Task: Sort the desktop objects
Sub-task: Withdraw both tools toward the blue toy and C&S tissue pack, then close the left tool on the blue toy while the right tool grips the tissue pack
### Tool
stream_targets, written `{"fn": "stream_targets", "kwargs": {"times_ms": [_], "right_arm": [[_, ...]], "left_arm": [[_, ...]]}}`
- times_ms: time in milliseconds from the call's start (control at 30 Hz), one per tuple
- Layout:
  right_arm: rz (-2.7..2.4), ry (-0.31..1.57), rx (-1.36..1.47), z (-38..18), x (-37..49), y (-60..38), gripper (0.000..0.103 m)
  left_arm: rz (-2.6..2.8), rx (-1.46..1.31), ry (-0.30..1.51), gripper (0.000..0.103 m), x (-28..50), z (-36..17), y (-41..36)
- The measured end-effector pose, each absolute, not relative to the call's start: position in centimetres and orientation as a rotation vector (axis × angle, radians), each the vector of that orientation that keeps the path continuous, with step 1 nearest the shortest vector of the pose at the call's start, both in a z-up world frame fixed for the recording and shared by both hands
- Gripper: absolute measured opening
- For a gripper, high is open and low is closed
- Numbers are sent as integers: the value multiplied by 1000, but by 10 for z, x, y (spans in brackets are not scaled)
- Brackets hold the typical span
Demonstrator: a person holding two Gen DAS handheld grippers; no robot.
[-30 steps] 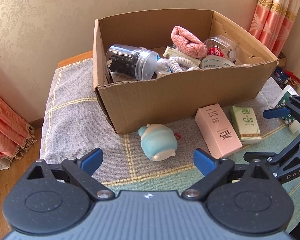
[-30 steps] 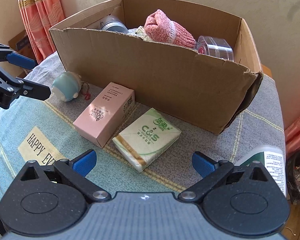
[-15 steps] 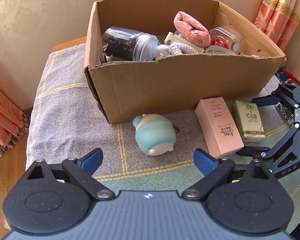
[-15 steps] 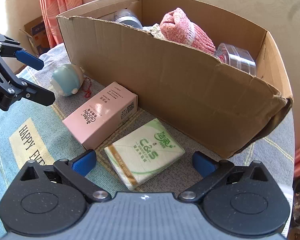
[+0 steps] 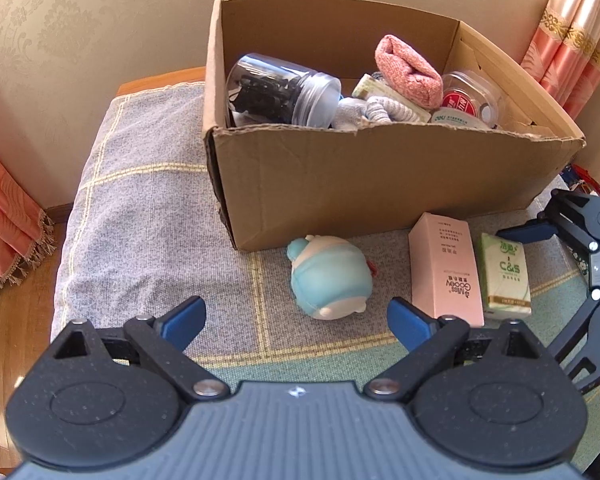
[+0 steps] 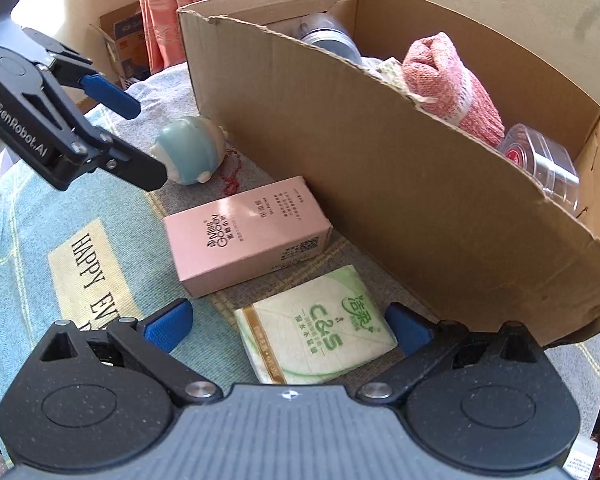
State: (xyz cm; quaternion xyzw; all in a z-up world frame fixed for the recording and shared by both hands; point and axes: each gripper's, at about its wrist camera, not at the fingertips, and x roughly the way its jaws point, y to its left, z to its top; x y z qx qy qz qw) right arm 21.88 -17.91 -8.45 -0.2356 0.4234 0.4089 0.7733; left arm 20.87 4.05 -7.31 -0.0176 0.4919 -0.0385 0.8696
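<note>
Three items outside carton: toy, pink box, tissues.

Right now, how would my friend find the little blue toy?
Find the big cardboard box on the cloth. Three things lie in front of it: the toy lies nearest the box's corner, beside a pink carton. It alone is round and blue-and-white, not boxy.

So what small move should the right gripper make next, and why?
Probably lower the right gripper straight onto the tissue pack and close. Its jaws are open, the pack lies flat between them outside the cardboard box, and nothing is held yet.
</note>
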Motion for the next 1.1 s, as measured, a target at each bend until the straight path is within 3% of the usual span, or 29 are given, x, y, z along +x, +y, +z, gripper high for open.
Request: {"fn": "stream_targets", "kwargs": {"times_ms": [500,867,967,1100], "right_arm": [[817,849,-430,-90,163,-171,103],[770,814,-385,-94,151,-169,103],[760,809,-378,-94,149,-168,103],[754,810,-375,-94,148,-166,103]], "left_arm": [[-28,-40,998,97,239,-95,37],[-28,-3,1012,96,218,-100,71],[-78,28,990,94,218,-100,67],[-152,76,956,77,218,-100,55]]}}
